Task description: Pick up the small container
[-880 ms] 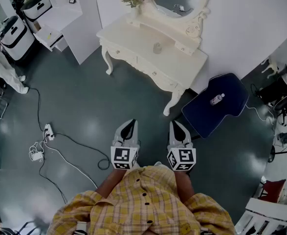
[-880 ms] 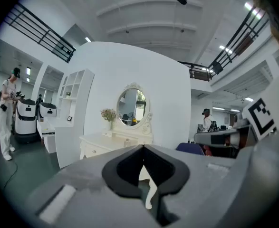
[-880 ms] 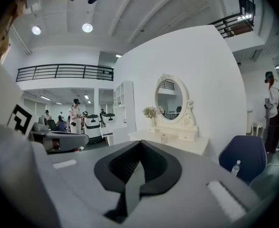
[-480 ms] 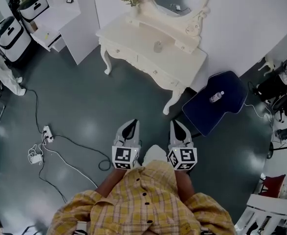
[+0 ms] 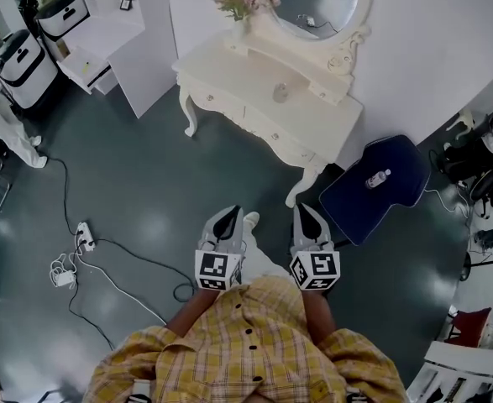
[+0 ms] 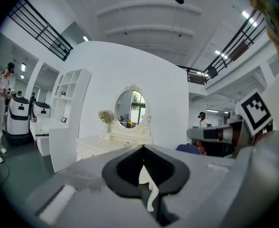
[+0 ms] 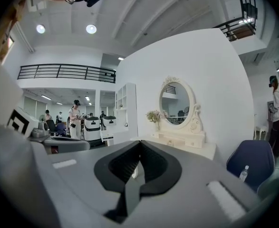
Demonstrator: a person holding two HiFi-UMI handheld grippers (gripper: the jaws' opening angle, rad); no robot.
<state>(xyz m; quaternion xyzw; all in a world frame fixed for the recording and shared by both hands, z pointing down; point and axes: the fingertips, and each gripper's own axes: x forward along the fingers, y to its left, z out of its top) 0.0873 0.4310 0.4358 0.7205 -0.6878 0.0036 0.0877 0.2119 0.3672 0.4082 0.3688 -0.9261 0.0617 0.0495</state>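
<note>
Cream carved table (image 5: 229, 78), small greyish container (image 5: 280, 93)

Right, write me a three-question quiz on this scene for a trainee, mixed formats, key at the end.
1. True or false: the small container stands on the dressing table.
2. What lies on the blue chair? A) bottle B) cup C) book
3. Fill in: the left claw and the right claw are both ____, holding nothing.
Key: 1 true; 2 A; 3 shut.
</note>
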